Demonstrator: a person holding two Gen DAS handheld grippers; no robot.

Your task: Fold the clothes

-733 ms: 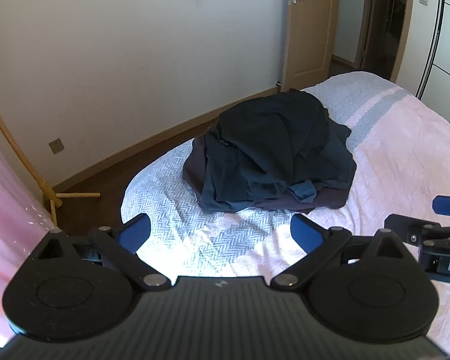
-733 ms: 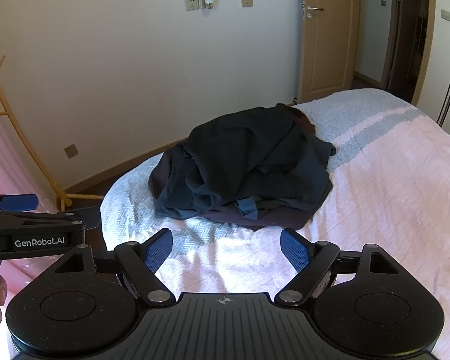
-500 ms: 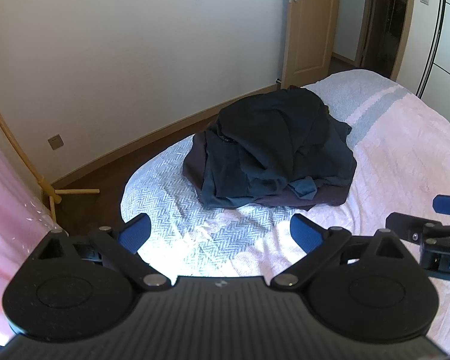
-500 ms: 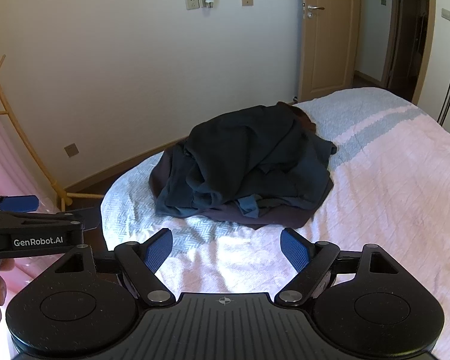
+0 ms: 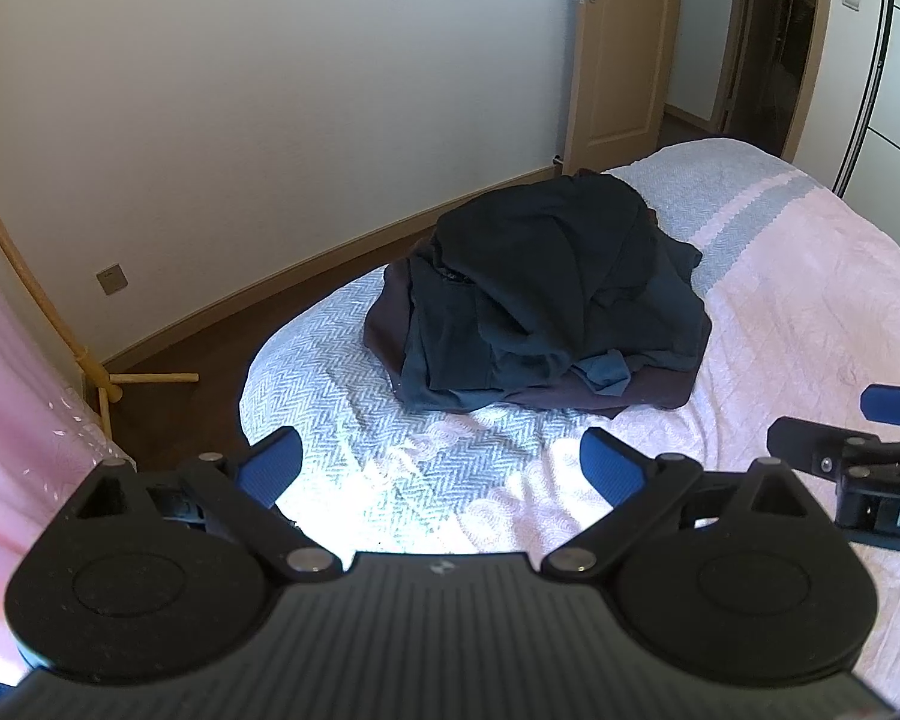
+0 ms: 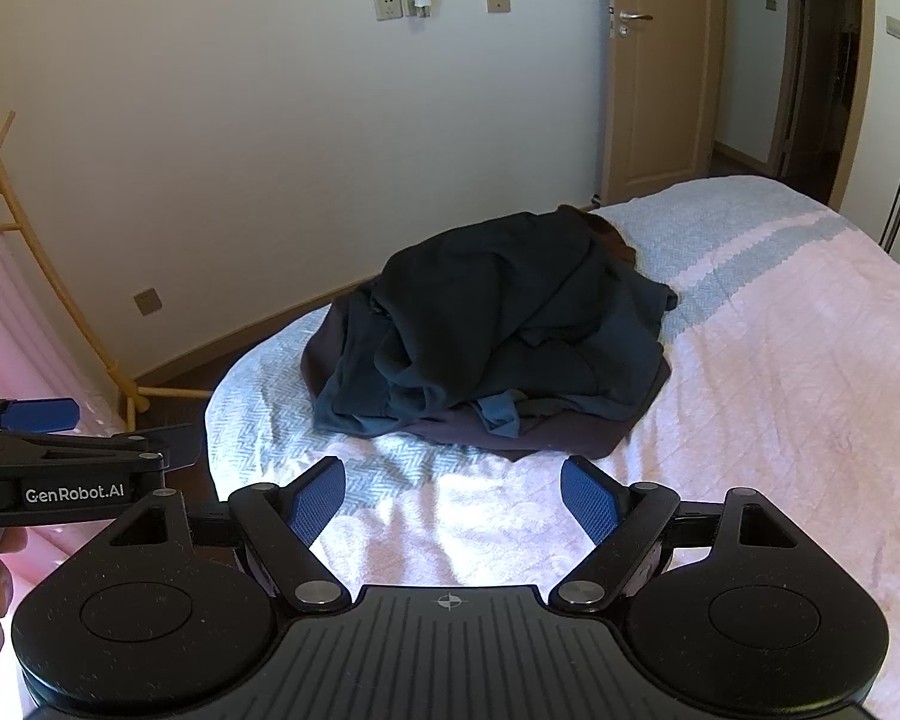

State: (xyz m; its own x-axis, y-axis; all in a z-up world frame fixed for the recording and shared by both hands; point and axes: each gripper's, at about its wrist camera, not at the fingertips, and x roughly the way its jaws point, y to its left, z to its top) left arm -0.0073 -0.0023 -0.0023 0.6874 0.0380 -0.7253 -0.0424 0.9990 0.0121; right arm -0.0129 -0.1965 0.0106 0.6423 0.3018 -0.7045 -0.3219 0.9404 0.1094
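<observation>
A heap of dark clothes (image 5: 546, 294) lies crumpled on the bed's near corner: black and dark blue garments on top of a dark maroon one. It also shows in the right wrist view (image 6: 498, 336). My left gripper (image 5: 441, 465) is open and empty, above the bed short of the heap. My right gripper (image 6: 453, 495) is open and empty, also short of the heap. The right gripper shows at the right edge of the left wrist view (image 5: 858, 450). The left gripper shows at the left of the right wrist view (image 6: 78, 456).
The bed (image 5: 810, 312) has a pink and grey-blue cover. A white wall (image 5: 270, 120) and strip of dark floor (image 5: 210, 348) lie beyond it. A wooden rack (image 6: 60, 282) and pink curtain stand at left. A wooden door (image 6: 654, 72) is at back right.
Both grippers have crept slightly toward the heap and tilted a little. Both stay open. The clothes have not moved.
</observation>
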